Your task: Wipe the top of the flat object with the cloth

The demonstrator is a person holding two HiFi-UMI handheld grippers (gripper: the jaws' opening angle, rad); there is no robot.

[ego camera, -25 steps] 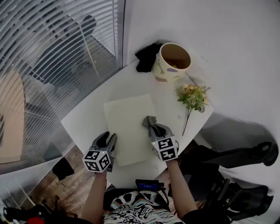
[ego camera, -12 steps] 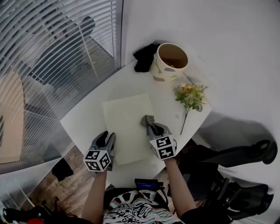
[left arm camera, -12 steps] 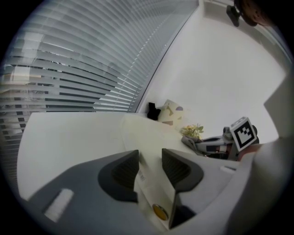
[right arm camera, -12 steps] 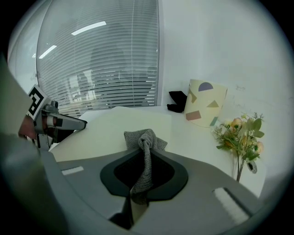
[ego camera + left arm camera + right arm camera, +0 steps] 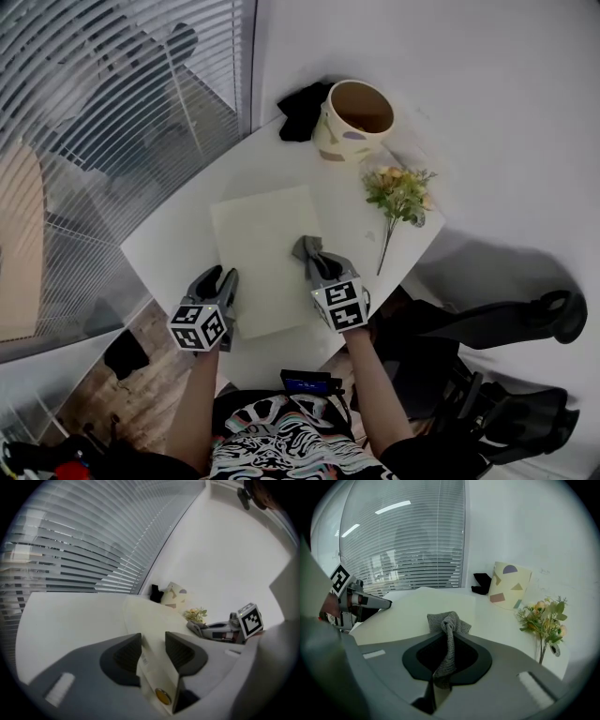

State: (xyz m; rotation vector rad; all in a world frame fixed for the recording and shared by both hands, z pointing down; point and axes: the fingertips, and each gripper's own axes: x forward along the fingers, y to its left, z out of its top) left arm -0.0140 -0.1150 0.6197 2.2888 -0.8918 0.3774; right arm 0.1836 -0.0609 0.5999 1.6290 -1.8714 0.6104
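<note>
Nearest, the left gripper (image 5: 217,283) has its jaws clamped on the near-left edge of the sheet (image 5: 262,239), steadying it on the counter (image 5: 173,239). The right gripper (image 5: 317,266) has its jaws pinched on the cloth (image 5: 306,249), which sits at the sheet's right edge. From those jaws the bare face spreads toward 10 to 12 o'clock, its long axis roughly 6 to 12, so the right gripper seems placed to stroke. Farther off, near 1 o'clock, are flowers (image 5: 398,192) and a pot (image 5: 352,117).

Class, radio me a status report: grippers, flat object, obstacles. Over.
Left hand-held gripper clamps flat object's near edge. Right hand-held gripper holds cloth at its right edge. Nothing blocks top.
</note>
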